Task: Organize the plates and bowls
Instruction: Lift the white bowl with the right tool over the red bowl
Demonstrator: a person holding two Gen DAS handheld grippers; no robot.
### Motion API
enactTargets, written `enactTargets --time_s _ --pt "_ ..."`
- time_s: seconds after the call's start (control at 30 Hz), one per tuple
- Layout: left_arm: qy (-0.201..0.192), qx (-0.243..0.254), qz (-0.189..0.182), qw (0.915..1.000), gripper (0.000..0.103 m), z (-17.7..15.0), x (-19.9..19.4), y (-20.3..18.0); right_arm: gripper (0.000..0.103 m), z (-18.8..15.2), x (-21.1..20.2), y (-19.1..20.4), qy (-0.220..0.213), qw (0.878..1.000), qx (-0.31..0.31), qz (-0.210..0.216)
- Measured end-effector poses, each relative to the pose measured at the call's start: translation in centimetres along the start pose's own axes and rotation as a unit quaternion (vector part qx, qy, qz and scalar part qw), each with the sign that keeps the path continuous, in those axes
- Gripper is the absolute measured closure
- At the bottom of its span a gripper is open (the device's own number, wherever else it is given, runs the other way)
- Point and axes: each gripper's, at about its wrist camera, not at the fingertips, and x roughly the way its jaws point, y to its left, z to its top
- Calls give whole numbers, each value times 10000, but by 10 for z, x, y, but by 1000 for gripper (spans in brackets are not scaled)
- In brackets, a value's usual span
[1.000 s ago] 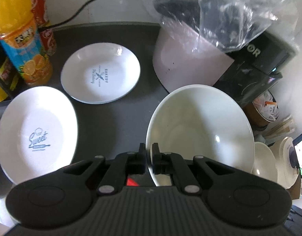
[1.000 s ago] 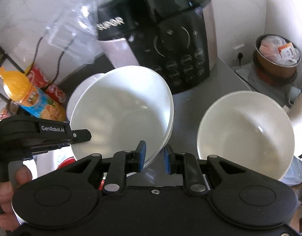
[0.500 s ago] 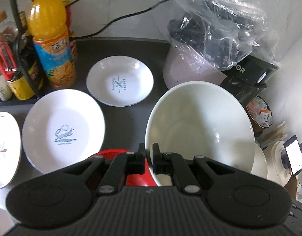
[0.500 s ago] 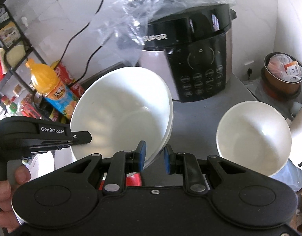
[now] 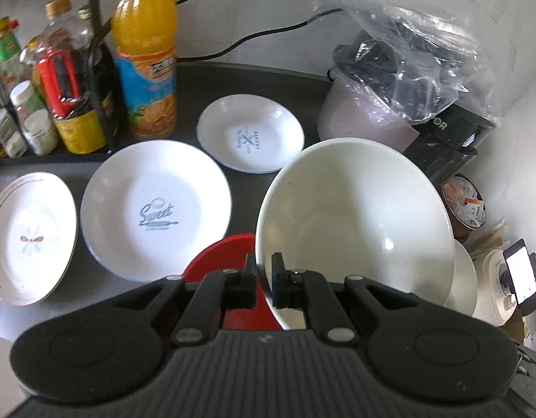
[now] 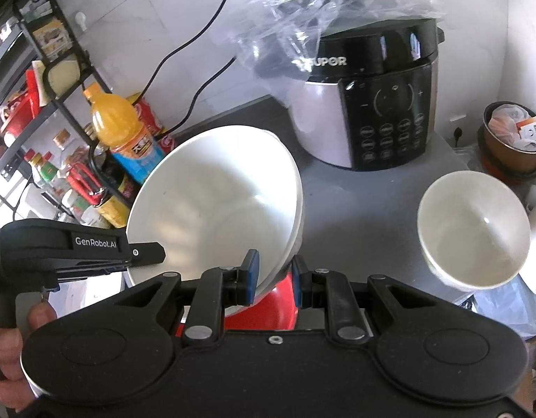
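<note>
Both claws are gripping the same large white bowl [image 5: 355, 223], which is hanging tilted in the air above a red bowl [image 5: 226, 257] on the dark counter [image 5: 268, 80]. The left claw [image 5: 264, 278] is pinching the near rim with its jaws nearly together, one pad inside the wall and one outside; the right claw [image 6: 270, 271] is clamping the rim on the other side with a slightly wider gap, and from that view it looks as if a second white rim is nested under the first, so two stacked bowls may be in the grip, though I cannot be sure. The step in hand appears to be carrying the bowl to a stacking place. The next move is calling for both hands to travel together, keeping the tilt from growing, and then lowering the bowl squarely into whichever bowl is meant to receive it before either claw lets go. The left wrist view is showing what the right is missing: three white plates lying on the counter, one marked "Sweet" [image 5: 156, 209], a smaller one behind it [image 5: 250, 137], and one at the left edge [image 5: 31, 237], beside an orange juice bottle [image 5: 146, 52]. The right wrist view is showing a smaller white bowl [image 6: 473, 230] standing apart near a pressure cooker [image 6: 379, 104], and the left claw's body with the person's hand [image 6: 10, 345] holding it.
</note>
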Motion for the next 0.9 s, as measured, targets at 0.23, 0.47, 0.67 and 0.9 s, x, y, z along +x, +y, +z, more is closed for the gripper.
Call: enactTargets --time_s 0.23,0.47,0.67,0.9 --pt "15 -41 33 10000 97 -6 -7 16 83 -12 0 15 65 9999 -98 -5" --pt "148 -73 33 9999 97 -18 -5 30 83 -27 7 22 280 9996 -79 -63" --pt "268 -100 41 9996 97 -27 0 40 83 -37 11 27 414 9990 -100 -94" --pt "414 -185 47 9990 97 -34 5 48 83 -44 16 29 575 9981 -156 -123"
